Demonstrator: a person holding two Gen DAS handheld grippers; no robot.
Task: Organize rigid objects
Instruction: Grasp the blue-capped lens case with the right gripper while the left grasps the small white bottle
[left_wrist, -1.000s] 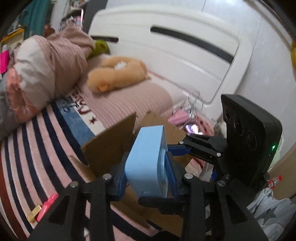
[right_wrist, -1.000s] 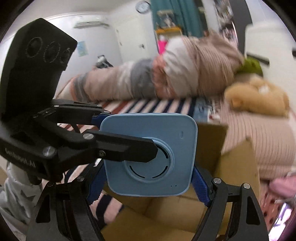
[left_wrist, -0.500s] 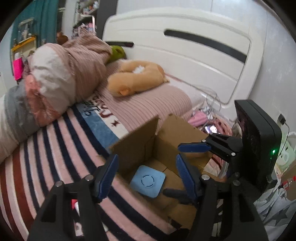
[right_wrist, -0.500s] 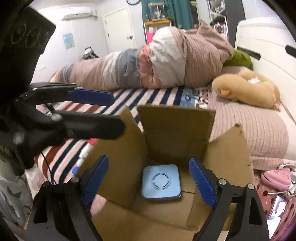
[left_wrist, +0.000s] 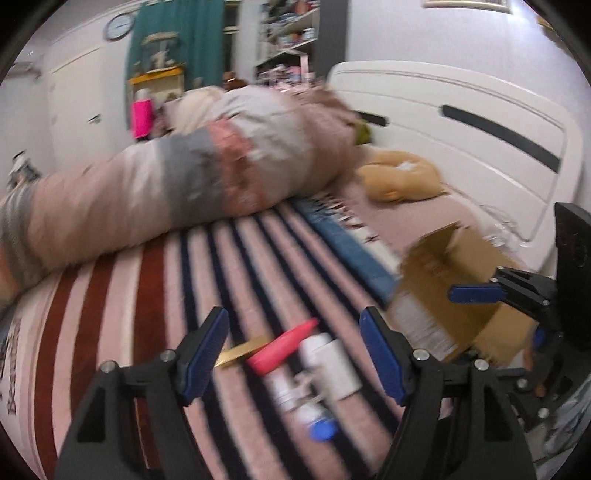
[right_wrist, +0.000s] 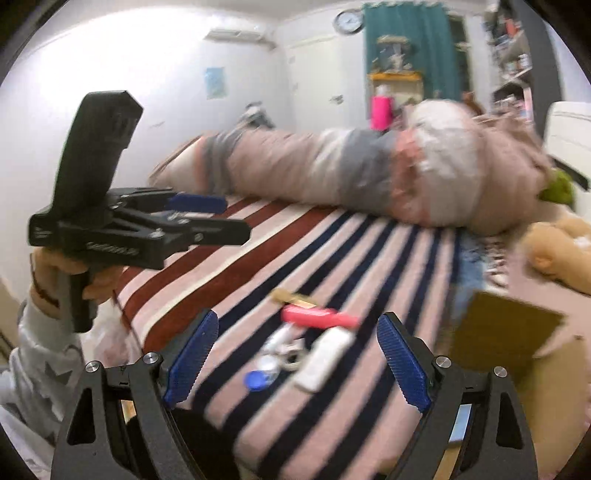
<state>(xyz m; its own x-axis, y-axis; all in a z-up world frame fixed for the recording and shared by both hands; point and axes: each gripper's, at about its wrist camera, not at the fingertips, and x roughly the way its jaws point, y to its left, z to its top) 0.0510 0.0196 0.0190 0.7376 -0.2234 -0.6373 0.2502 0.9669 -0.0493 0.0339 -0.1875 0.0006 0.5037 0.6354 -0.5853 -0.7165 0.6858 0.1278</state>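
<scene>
Small rigid objects lie on the striped bedspread: a pink oblong case (left_wrist: 282, 346) (right_wrist: 319, 318), a gold bar (left_wrist: 240, 350) (right_wrist: 293, 298), a white block (left_wrist: 332, 363) (right_wrist: 323, 357) and a white tube with a blue cap (left_wrist: 306, 410) (right_wrist: 264, 369). My left gripper (left_wrist: 295, 354) is open and empty just above them. My right gripper (right_wrist: 295, 363) is open and empty, also over them. The cardboard box (left_wrist: 454, 291) (right_wrist: 506, 332) stands open at the right. The blue square device is not visible. Both views are blurred.
A rolled pink-and-grey duvet (left_wrist: 192, 184) lies across the far side of the bed. A tan plush toy (left_wrist: 402, 177) sits by the white headboard (left_wrist: 461, 122). The left gripper shows in the right wrist view (right_wrist: 207, 218), held by a hand.
Both grippers let the blue square device go into the box, opened, and swung left from the box to the small objects on the bedspread.
</scene>
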